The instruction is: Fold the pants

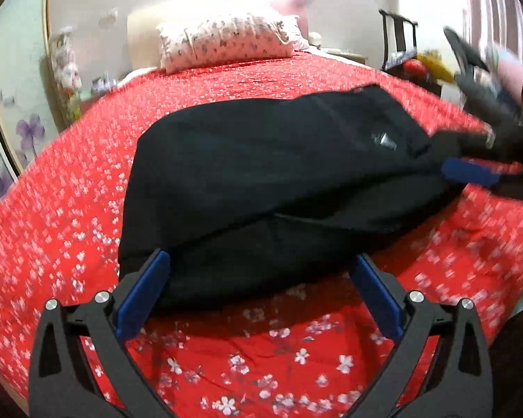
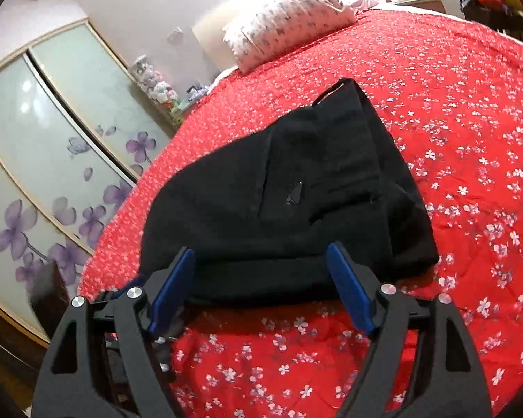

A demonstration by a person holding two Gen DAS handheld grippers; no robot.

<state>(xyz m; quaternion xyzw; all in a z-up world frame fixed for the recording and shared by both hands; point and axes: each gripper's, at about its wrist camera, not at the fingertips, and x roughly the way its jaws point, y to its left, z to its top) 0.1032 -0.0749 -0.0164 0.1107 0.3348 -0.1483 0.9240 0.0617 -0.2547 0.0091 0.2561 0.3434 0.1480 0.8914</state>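
Observation:
Black pants (image 1: 261, 181) lie folded in a thick bundle on the red flowered bedspread (image 1: 69, 209); they also show in the right wrist view (image 2: 296, 202). My left gripper (image 1: 261, 271) is open, its blue pads at the bundle's near edge, holding nothing. My right gripper (image 2: 261, 268) is open at the near edge of the pants. In the left wrist view the right gripper (image 1: 484, 170) appears blurred at the right end of the pants.
A flowered pillow (image 1: 226, 40) lies at the head of the bed. A wardrobe with purple flower doors (image 2: 52, 160) stands to the left. A dark chair with clutter (image 1: 401, 48) stands at the far right.

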